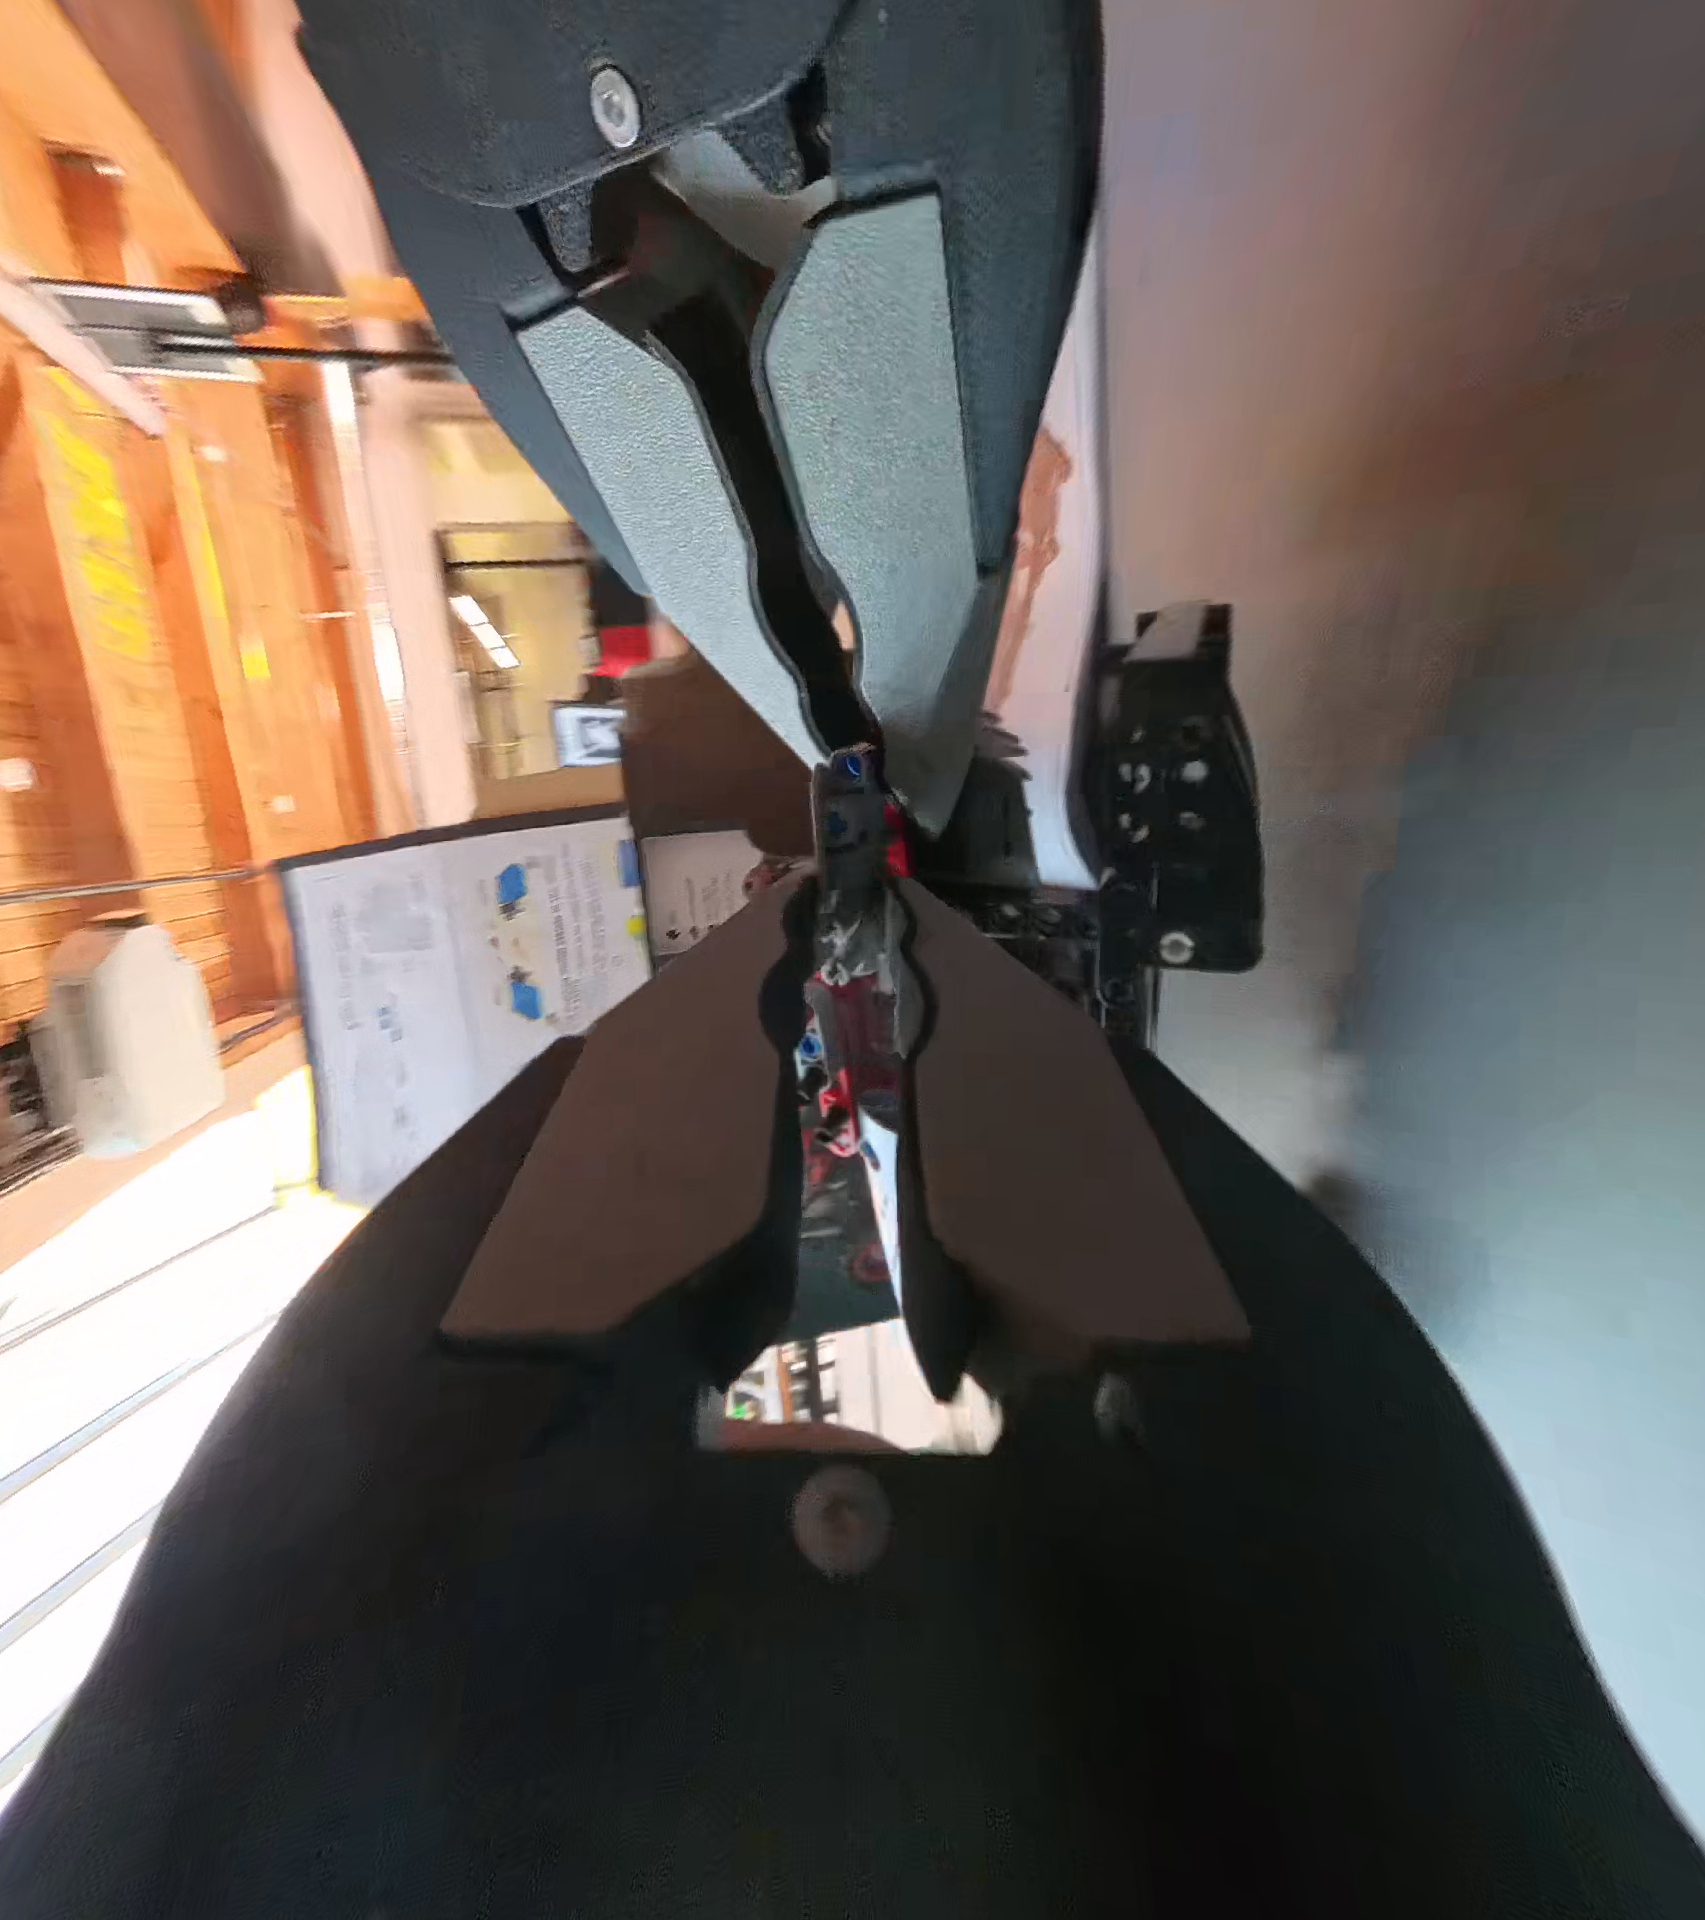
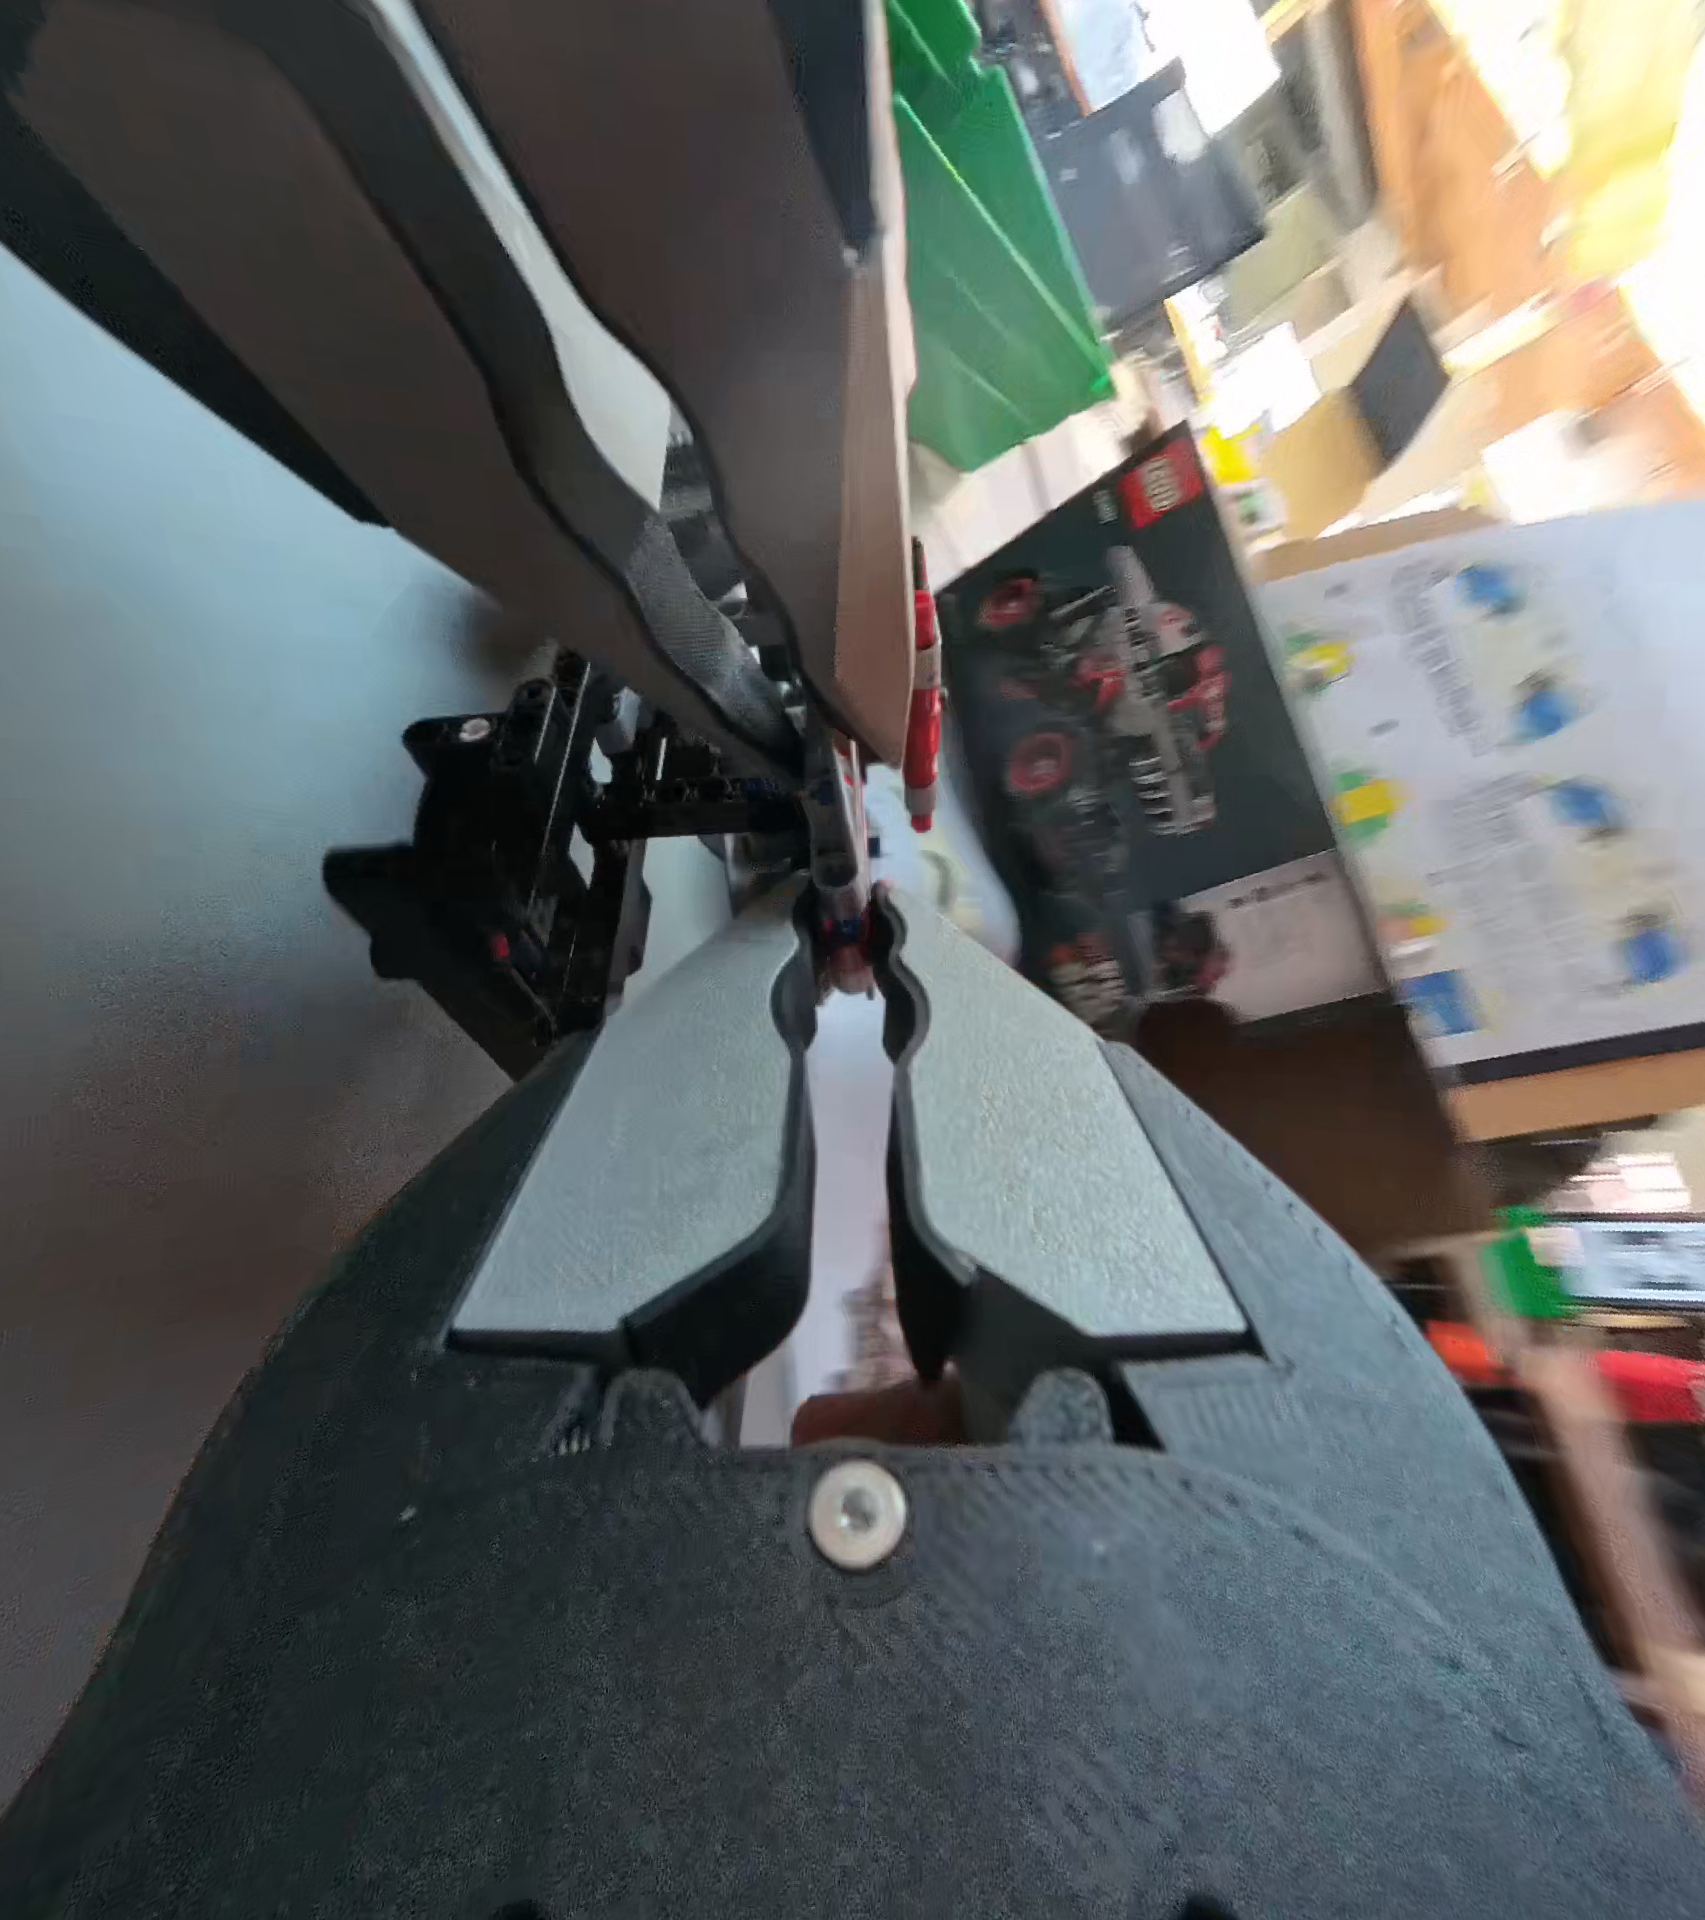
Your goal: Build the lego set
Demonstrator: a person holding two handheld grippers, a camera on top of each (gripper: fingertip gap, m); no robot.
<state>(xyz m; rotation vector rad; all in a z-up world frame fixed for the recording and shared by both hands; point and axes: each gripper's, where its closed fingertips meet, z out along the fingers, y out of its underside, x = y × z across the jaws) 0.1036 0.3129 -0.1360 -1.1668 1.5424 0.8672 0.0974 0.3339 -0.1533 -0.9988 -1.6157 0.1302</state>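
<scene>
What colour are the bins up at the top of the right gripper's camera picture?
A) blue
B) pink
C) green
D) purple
C: the stacked bins behind the left gripper are bright green, sitting above the dark lego box.

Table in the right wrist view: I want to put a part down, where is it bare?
Bare: the pale table beyond the black lego assembly, away from the lego box. Crowded: the box, instruction sheet and green bins line the other side, and the left gripper and right gripper pinch a lego piece beside the assembly.
</scene>
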